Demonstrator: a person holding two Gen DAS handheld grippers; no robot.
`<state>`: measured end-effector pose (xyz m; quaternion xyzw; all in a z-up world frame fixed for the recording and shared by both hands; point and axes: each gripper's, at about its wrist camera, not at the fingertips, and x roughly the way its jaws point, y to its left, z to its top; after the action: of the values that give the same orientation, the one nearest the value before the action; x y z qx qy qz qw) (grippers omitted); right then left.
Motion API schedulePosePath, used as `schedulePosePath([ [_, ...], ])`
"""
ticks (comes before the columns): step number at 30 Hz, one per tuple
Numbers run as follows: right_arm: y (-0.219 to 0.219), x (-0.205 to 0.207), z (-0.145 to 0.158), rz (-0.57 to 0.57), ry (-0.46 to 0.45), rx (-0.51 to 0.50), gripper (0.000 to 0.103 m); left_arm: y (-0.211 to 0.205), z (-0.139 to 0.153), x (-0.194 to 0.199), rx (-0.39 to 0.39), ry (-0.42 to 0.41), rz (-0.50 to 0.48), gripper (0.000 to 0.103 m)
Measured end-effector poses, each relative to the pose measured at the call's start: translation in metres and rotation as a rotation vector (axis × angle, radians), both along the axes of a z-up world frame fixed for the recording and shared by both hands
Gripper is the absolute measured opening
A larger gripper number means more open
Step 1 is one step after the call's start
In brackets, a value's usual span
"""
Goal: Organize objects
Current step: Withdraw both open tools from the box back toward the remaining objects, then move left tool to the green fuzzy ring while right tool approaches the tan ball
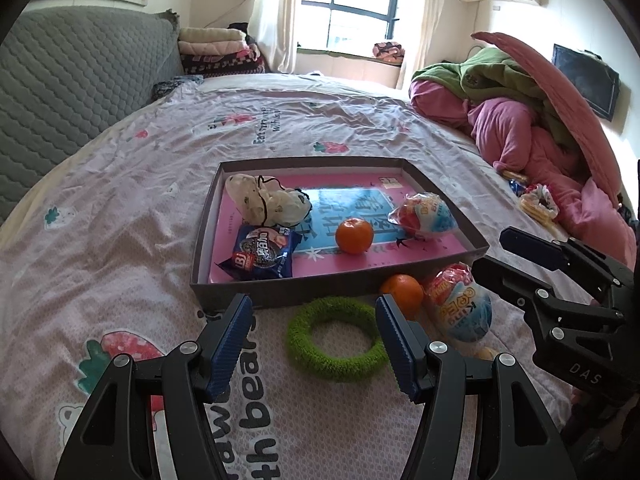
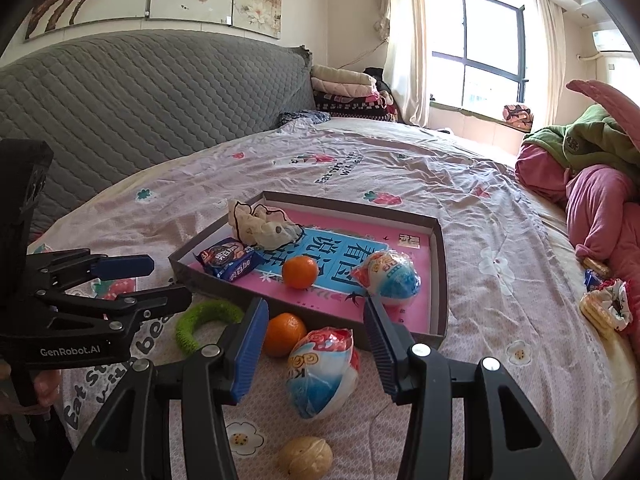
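Observation:
A shallow brown box [image 1: 280,292] [image 2: 439,256] lies on the bed. It holds a cloth pouch [image 1: 264,198], a blue snack packet [image 1: 262,254], an orange [image 1: 354,235] and a wrapped toy egg [image 1: 424,215]. In front of the box lie a green fuzzy ring [image 1: 334,338] [image 2: 200,316], a second orange [image 1: 404,294] [image 2: 283,334], a second toy egg [image 1: 460,306] [image 2: 320,372] and a walnut [image 2: 306,456]. My left gripper [image 1: 314,338] is open above the green ring. My right gripper [image 2: 316,346] is open above the loose toy egg.
A grey quilted headboard [image 2: 140,92] runs along the left. Pink and green bedding [image 1: 520,120] is piled at the right, with small snacks [image 2: 604,304] beside it. Folded blankets [image 1: 216,50] sit at the far end by the window.

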<state>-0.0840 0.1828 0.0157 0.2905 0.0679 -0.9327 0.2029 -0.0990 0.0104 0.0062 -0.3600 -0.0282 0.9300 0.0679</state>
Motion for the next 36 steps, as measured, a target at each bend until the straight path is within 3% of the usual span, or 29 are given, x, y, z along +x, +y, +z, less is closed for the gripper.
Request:
schedulePosePath([
  [3, 0.002, 0.002, 0.0, -0.001, -0.004, -0.012, 0.056, -0.001, 0.001, 0.003, 0.003, -0.001, 0.005, 0.072],
  [14, 0.005, 0.014, 0.006, 0.027, 0.033, -0.058, 0.057, -0.003, 0.004, 0.01, 0.0, 0.006, 0.01, 0.074],
  [27, 0.004, 0.037, 0.013, 0.059, 0.094, -0.08, 0.066, -0.003, 0.007, 0.02, -0.02, 0.014, 0.003, 0.076],
  [36, 0.006, 0.045, -0.006, 0.014, 0.01, -0.028, 0.067, -0.001, -0.006, 0.02, -0.04, -0.024, -0.007, 0.076],
])
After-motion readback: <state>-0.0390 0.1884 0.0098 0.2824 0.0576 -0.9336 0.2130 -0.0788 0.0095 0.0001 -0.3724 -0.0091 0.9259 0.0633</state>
